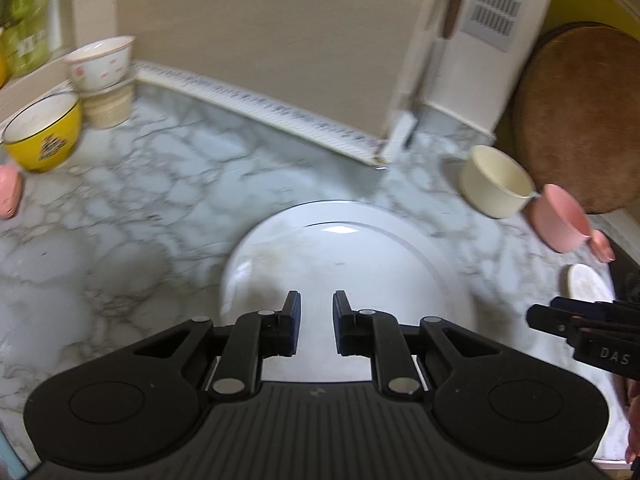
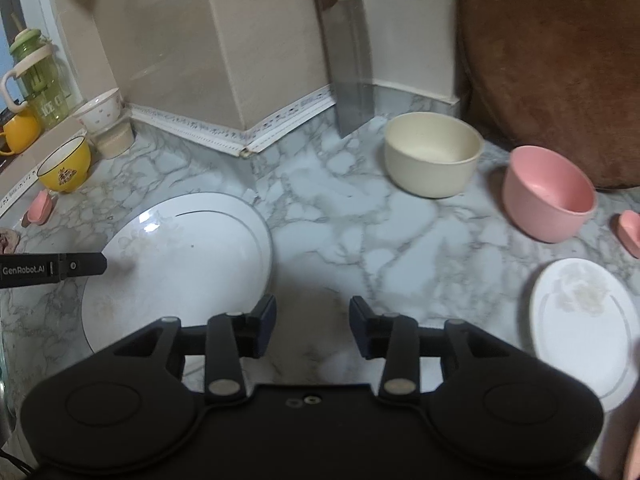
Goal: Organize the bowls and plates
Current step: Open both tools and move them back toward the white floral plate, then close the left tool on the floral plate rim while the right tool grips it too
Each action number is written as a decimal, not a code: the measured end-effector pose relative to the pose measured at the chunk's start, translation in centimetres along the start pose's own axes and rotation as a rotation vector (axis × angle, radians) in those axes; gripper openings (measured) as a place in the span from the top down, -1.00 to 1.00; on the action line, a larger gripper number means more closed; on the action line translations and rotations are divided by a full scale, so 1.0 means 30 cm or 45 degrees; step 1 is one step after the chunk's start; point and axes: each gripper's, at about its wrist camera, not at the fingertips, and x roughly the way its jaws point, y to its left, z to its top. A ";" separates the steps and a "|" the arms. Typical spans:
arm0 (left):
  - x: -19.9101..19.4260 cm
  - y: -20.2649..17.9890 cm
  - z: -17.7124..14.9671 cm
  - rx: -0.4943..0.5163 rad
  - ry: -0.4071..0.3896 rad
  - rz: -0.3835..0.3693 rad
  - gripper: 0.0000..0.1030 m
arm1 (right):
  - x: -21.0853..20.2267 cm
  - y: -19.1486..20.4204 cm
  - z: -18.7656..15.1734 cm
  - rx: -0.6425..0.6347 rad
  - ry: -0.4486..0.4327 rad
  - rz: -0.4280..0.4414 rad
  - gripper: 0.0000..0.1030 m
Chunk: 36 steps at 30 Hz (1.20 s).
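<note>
Barely started: both tongs, left (image 1: 317, 322) and right (image 2: 313, 326), were apart and empty, left over the big plate (image 2: 180, 264) on the worktop (image 2: 340, 224); small plate (image 2: 584, 328), cream bowl (image 2: 434, 156), pink bowl (image 2: 550, 200) sat unstacked right of it.

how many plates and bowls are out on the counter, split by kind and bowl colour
plates: 2, the large white plate and the small white plate
cream bowl: 1
pink bowl: 1
yellow bowl: 1
white patterned bowl: 1
total: 6
</note>
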 end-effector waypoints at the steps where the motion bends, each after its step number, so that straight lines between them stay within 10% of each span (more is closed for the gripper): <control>1: -0.006 -0.024 0.002 0.011 -0.005 -0.014 0.66 | -0.014 -0.012 0.000 0.003 -0.006 0.000 0.20; 7: -0.029 -0.184 0.008 0.087 -0.059 -0.083 -0.18 | -0.091 -0.083 -0.002 0.001 -0.047 -0.029 -0.01; 16: -0.004 -0.425 0.007 0.169 -0.048 -0.165 -0.53 | -0.172 -0.221 0.006 -0.052 -0.075 -0.046 -0.56; 23: 0.075 -0.599 -0.002 0.171 0.053 -0.194 -0.53 | -0.194 -0.404 0.046 -0.087 -0.033 -0.122 -0.93; 36: 0.287 -0.864 -0.055 0.156 0.297 -0.309 -0.53 | -0.057 -0.798 0.106 -0.024 0.274 -0.197 -0.96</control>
